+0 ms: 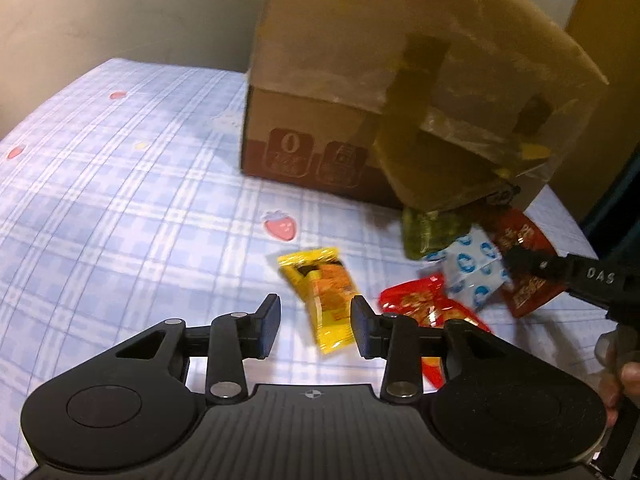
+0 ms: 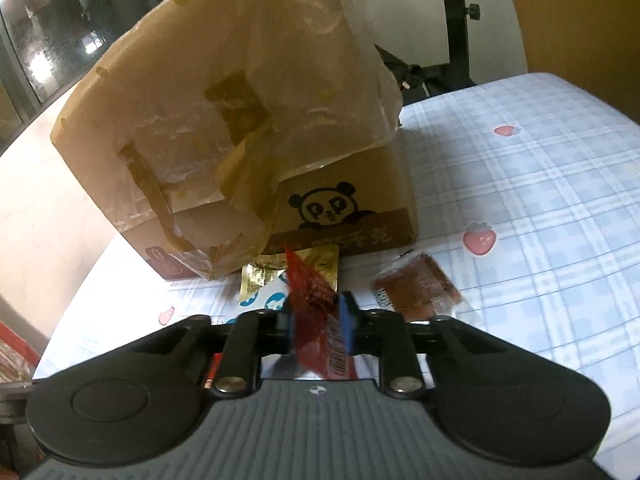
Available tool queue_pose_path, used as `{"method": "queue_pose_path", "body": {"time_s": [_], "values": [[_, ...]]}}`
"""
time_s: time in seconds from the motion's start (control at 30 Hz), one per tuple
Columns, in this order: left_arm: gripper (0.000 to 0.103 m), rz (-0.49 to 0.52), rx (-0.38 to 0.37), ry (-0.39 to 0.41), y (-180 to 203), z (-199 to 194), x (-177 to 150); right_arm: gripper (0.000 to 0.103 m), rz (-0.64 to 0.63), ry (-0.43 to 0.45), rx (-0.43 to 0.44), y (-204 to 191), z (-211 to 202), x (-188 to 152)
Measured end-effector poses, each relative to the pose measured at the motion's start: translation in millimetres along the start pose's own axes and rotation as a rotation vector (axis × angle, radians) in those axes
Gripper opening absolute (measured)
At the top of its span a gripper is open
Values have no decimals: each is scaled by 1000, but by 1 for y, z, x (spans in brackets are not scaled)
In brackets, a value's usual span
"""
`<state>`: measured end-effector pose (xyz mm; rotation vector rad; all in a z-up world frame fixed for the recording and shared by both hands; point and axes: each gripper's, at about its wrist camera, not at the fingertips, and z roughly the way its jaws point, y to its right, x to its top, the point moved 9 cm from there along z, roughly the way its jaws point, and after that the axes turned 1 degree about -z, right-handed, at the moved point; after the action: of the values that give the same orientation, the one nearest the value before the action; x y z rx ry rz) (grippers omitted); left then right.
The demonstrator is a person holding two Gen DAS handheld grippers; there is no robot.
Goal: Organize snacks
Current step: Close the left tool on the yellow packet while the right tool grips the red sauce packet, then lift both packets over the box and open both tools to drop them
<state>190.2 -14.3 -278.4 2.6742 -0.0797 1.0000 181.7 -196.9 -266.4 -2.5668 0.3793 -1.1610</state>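
1. Right tool [image 2: 318, 326] points level at the cardboard box [image 2: 352, 200], its jaws clamped on a dark red packet [image 2: 314, 320] standing upright between them.
2. Left tool [image 1: 314, 326] hovers low over the bed [image 1: 120, 208], jaws parted, holding nothing; the yellow packet [image 1: 324, 300] lies in their gap.

Beige wall [image 1: 120, 8] behind; dark window [image 2: 36, 40] w/ reflections; black stand [image 2: 456, 28] at rear.

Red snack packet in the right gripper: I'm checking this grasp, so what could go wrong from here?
The right gripper pinches the red packet by one end, so the thin wrapper may slip out. The cardboard box has a flap hanging low that could catch the packet. The open left gripper could nudge the yellow packet.
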Motion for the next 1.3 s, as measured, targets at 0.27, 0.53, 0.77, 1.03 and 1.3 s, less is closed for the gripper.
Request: {"method": "queue_pose_path", "body": {"time_s": [0.27, 0.53, 0.77, 1.03, 1.3], "values": [[43, 61, 47, -3, 14, 23, 7, 15, -35, -1, -1, -5, -6, -5], [37, 128, 67, 35, 18, 23, 4, 15, -45, 9, -2, -6, -12, -3], [35, 74, 58, 52, 6, 8, 5, 15, -41, 20, 2, -8, -18, -1], [35, 103, 48, 149, 9, -25, 41, 15, -55, 96, 22, -18, -41, 26], [35, 151, -24, 310, 29, -80, 101, 15, -93, 217, 89, -45, -78, 76]]}}
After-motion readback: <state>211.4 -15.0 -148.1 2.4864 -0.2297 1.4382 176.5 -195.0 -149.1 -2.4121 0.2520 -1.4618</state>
